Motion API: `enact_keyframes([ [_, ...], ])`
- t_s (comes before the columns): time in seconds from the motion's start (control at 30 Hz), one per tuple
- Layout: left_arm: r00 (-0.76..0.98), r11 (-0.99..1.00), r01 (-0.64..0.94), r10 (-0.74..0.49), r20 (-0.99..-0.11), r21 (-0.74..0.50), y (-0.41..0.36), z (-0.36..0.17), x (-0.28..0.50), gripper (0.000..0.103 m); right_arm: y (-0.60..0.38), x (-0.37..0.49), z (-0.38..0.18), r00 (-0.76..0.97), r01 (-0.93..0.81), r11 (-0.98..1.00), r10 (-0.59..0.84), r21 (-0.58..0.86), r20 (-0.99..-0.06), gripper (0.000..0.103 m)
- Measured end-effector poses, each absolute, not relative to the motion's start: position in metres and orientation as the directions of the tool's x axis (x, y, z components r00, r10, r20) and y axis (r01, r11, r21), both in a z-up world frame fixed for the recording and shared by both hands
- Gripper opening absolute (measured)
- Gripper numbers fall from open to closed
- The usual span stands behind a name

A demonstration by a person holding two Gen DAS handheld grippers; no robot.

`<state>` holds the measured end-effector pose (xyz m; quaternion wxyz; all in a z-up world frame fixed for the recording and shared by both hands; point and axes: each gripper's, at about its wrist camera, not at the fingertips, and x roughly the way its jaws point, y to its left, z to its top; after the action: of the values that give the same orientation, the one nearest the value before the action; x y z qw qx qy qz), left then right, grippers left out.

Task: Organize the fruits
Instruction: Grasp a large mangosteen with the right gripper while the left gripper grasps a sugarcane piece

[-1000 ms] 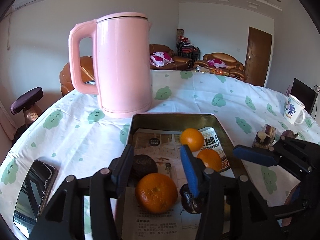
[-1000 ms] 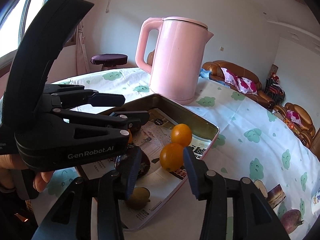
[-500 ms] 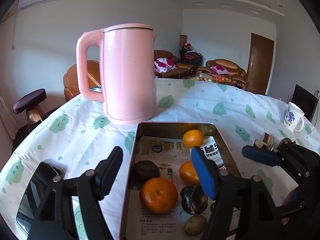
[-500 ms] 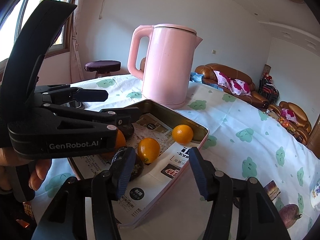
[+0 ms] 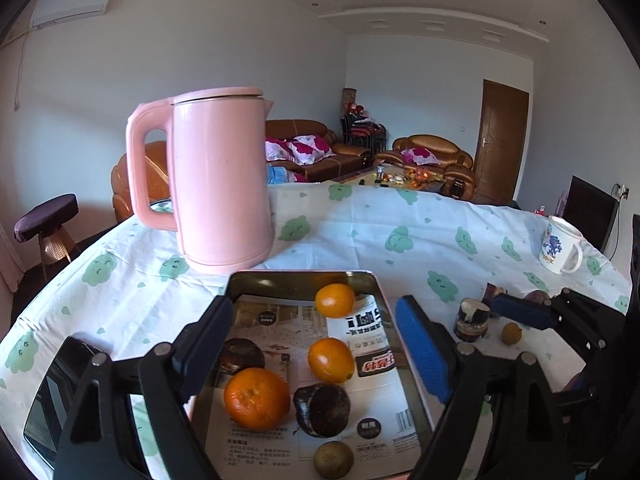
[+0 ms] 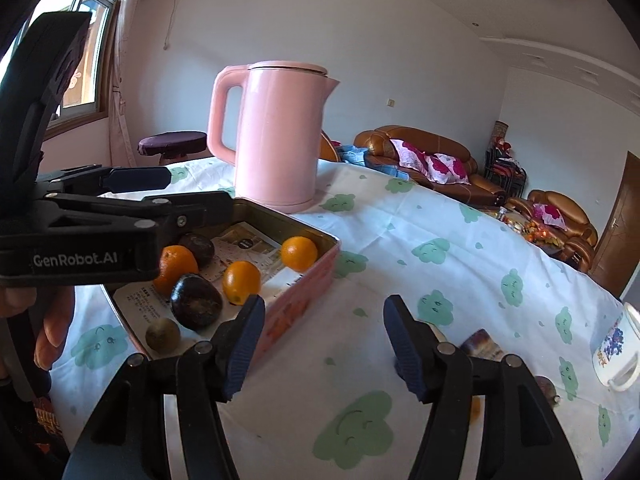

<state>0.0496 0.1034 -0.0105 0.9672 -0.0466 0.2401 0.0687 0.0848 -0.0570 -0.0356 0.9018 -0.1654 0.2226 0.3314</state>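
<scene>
Left gripper: black angular linkage arms, silver pivot screws, blue ribbed pads on both jaws. Right gripper: same build, black arms, silver screws, dark blue ribbed pads. Left unit's black body, at left of the right-wrist frame, carries white "GenRobot.AI" lettering. Hand grips its handle beneath.
</scene>
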Motion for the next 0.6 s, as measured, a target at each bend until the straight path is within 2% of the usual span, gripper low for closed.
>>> enact_keyframes([
  [0.23,0.872,0.999,-0.051,0.038,-0.488,-0.014,0.053,-0.015,0.065,0.086,-0.138,0.107,-0.029,0.777,-0.506,0.855,0.393,-0.116,-0.492,0.064],
  [0.37,0.858,1.000,0.012,-0.013,-0.513,-0.006,0.024,-0.022,0.074,0.086,-0.178,0.122,-0.029,0.810,-0.408,0.910,0.323,-0.074,-0.489,0.069],
  [0.6,0.834,0.998,0.063,-0.049,-0.549,0.006,-0.006,-0.033,0.093,0.086,-0.209,0.142,-0.037,0.800,-0.340,0.940,0.280,-0.018,-0.531,0.069],
])
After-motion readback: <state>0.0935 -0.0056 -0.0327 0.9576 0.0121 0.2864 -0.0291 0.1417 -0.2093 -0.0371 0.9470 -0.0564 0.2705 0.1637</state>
